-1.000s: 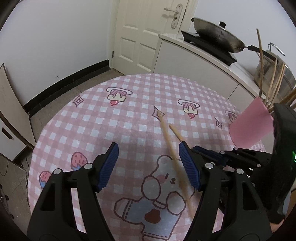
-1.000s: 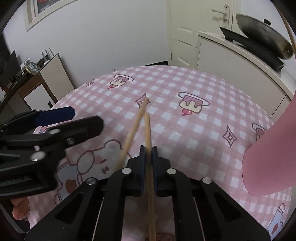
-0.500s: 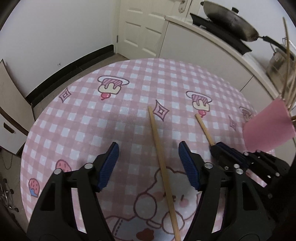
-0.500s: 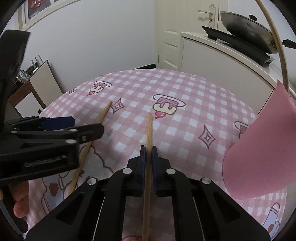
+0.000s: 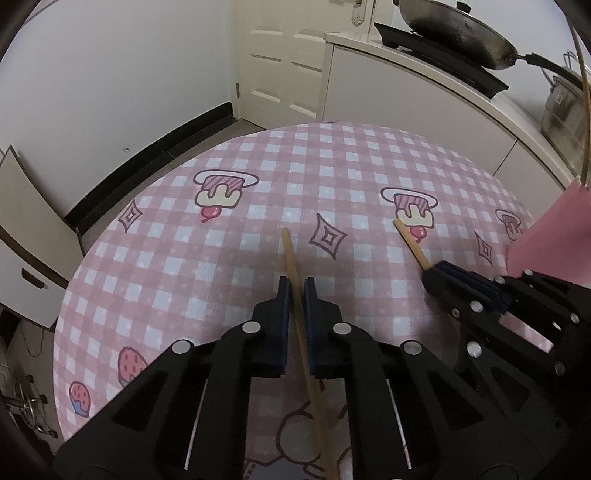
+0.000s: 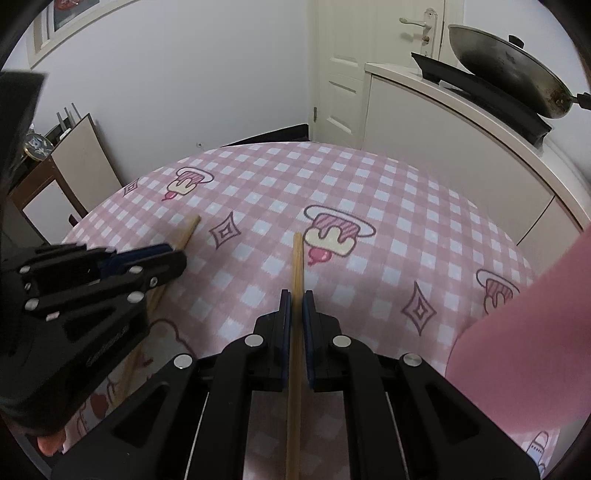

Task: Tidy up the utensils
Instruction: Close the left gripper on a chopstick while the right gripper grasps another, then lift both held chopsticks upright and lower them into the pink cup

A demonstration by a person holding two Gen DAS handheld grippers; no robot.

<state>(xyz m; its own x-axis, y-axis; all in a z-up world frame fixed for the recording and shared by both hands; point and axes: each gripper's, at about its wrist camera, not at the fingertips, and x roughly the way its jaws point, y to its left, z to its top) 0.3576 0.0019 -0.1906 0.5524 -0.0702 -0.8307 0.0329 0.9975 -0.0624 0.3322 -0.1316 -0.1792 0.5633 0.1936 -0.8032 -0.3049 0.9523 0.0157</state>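
Two wooden chopsticks are over the round table with the pink checked cloth (image 5: 258, 177). My left gripper (image 5: 296, 286) is shut on one chopstick (image 5: 290, 254), whose tip points away from me. My right gripper (image 6: 296, 299) is shut on the other chopstick (image 6: 297, 258); it also shows in the left wrist view (image 5: 412, 242) at the right, with the right gripper (image 5: 439, 273) beside mine. A pink holder (image 5: 554, 236) with more sticks in it stands at the table's right edge; it fills the right of the right wrist view (image 6: 524, 332).
A white counter (image 5: 424, 96) with a dark wok (image 5: 454, 33) on a stove stands behind the table, a steel pot (image 5: 565, 110) at its right. A white door (image 5: 284, 59) is at the back. A cabinet (image 5: 22, 236) stands on the left.
My left gripper was open around the lying chopstick and has shut on it. My right gripper moved right with its chopstick, away from the left one and towards the pink holder.
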